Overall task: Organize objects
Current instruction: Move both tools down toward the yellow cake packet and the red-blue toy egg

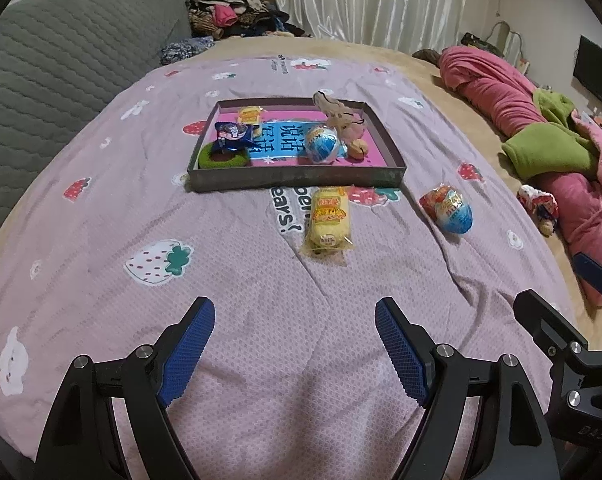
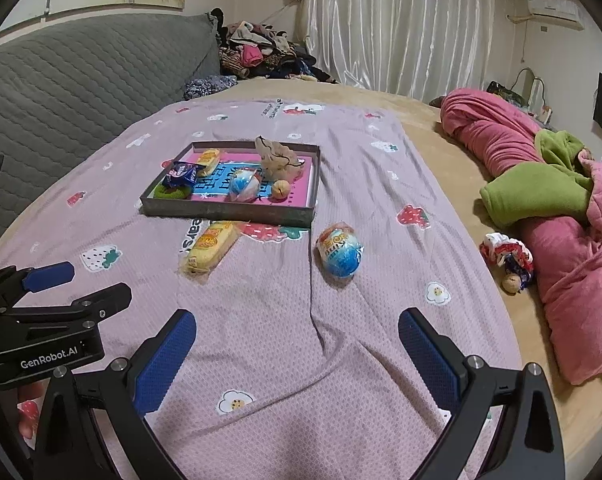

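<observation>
A shallow dark tray (image 1: 297, 178) (image 2: 225, 211) sits on the pink strawberry sheet and holds a yellow cake pack, a blue cookie pack (image 1: 233, 135), a green ring, a wrapped egg (image 1: 321, 144), a small round fruit and a beige pouch. In front of the tray lie a yellow cake pack (image 1: 328, 220) (image 2: 212, 246) and a wrapped toy egg (image 1: 449, 208) (image 2: 340, 255). My left gripper (image 1: 295, 322) is open and empty, short of the cake pack. My right gripper (image 2: 297, 334) is open and empty, short of the egg.
A grey quilted headboard (image 1: 61, 64) stands at the left. Pink and green blankets (image 2: 557, 200) are heaped at the right, with a small doll (image 2: 509, 260) beside them. Clothes (image 2: 257, 54) are piled at the far side, before white curtains.
</observation>
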`<action>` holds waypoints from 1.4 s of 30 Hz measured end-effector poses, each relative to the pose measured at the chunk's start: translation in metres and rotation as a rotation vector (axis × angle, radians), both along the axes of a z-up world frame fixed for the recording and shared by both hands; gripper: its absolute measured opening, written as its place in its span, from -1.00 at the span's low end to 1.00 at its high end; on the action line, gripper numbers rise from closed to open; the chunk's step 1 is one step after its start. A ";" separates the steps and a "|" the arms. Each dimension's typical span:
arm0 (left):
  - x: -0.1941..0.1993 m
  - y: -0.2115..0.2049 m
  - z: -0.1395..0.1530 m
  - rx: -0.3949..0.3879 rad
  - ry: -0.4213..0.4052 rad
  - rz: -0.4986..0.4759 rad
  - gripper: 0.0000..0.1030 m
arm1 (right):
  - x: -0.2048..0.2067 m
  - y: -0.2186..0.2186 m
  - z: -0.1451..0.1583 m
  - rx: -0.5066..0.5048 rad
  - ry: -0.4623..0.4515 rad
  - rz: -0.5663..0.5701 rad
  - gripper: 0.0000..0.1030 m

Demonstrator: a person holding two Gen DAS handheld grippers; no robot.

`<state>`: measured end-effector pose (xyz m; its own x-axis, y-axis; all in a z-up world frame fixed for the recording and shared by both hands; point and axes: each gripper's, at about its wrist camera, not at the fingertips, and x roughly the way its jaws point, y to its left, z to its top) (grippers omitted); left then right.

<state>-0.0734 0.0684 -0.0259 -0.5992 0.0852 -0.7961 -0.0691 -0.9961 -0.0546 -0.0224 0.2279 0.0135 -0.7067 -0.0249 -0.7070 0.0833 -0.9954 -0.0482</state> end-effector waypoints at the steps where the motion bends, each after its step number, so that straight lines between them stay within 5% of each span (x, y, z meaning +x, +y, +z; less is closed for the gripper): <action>1: 0.000 0.001 -0.001 0.000 -0.001 -0.002 0.62 | 0.000 0.001 -0.001 -0.001 -0.003 -0.001 0.98; 24: -0.020 0.023 -0.033 -0.016 -0.048 -0.038 0.62 | -0.019 0.024 -0.030 -0.017 -0.046 -0.032 0.98; 42: -0.108 0.041 -0.062 -0.026 -0.093 -0.024 0.62 | -0.108 0.048 -0.063 0.006 -0.097 -0.053 0.98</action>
<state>-0.1810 0.1096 -0.0878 -0.5207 0.0766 -0.8503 -0.0884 -0.9954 -0.0356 -0.1306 0.2757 -0.0491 -0.6355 0.0150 -0.7720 0.0354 -0.9982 -0.0486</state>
